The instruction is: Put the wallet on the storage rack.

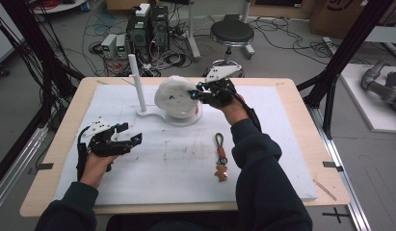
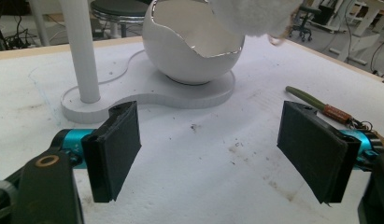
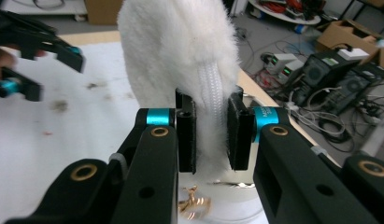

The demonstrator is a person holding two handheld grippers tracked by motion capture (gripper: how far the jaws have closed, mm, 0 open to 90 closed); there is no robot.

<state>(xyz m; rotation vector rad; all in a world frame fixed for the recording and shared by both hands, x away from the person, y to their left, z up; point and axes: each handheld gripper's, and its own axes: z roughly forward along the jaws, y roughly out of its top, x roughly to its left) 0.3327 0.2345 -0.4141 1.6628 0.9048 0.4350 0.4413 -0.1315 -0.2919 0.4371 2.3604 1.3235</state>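
Two grippers over a white mat (image 1: 176,159) on a wooden table (image 1: 39,202). Nearest, at about five o'clock from the mat's middle, a key ring (image 1: 220,159) with a green loop and a small brown bear, lying loose and touched by nothing. Off at eight o'clock, the left gripper (image 1: 130,134), jaws spread wide with nothing between them, low over bare mat and pointing toward the stand. Farther up, at twelve o'clock, a white stand (image 2: 147,91) carrying a thin upright post (image 1: 137,82) at its eleven o'clock end and an egg-shaped bowl (image 2: 189,60) with a jagged, broken-shell rim at the other. Right over that bowl, touching it or just clear (hard to tell), a white fluffy ball (image 1: 172,90), pinched by the right gripper (image 3: 213,135) coming in from three o'clock: jaws pressed nearly together on a braided white cord and the fur around it. Below the jaws, a small gold clasp (image 3: 193,205) dangling. Beyond the table, a stool (image 1: 231,31), computer boxes (image 1: 147,29) and loose cables on the floor.

Risks, judged from here. Thin hold at one edge only, so a fair chance of the cord sliding out through soft fur and the ball dropping beside the bowl instead of into it. Clasp likely to catch on the jagged rim — enough, perhaps, to drag or tip the stand, with the left gripper well apart and steadying nothing. Ball looking about as broad as the opening — possibly perching on the rim and rolling off after release.
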